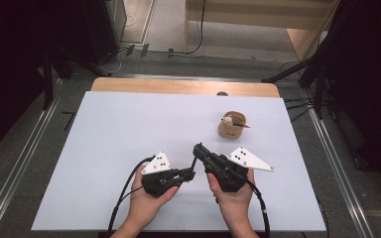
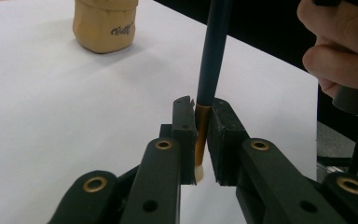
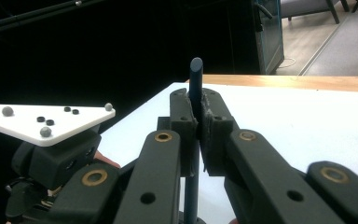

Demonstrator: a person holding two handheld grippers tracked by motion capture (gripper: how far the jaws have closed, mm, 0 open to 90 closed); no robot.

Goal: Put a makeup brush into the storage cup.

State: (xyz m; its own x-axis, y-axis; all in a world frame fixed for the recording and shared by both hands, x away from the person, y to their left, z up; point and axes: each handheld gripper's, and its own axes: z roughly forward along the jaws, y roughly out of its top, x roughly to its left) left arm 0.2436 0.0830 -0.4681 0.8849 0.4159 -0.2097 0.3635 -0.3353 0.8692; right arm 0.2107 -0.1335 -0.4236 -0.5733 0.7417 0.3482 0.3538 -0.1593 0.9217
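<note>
The white table point(image 1: 129, 148) carries a tan cup point(image 1: 232, 126) at about one o'clock from the two hands, with another brush standing in it. At six o'clock, near the front edge, the left gripper point(image 1: 191, 174) and the right gripper point(image 1: 197, 148) meet on one slim dark brush point(image 2: 213, 56). The right gripper's jaws are clamped on the upper end of the handle, its rounded tip poking out above them in the right gripper view. The left gripper's jaws stand narrow around the gold ferrule point(image 2: 201, 135), the pale bristle tip just below; the pad on one side touches it, while a thin gap seems to remain on the other. With both claws on one thin stick, the likely trouble is a twist: if either hand tilts or pulls off-axis, the brush could bend, slip through the looser left grip, or crush its bristles.
</note>
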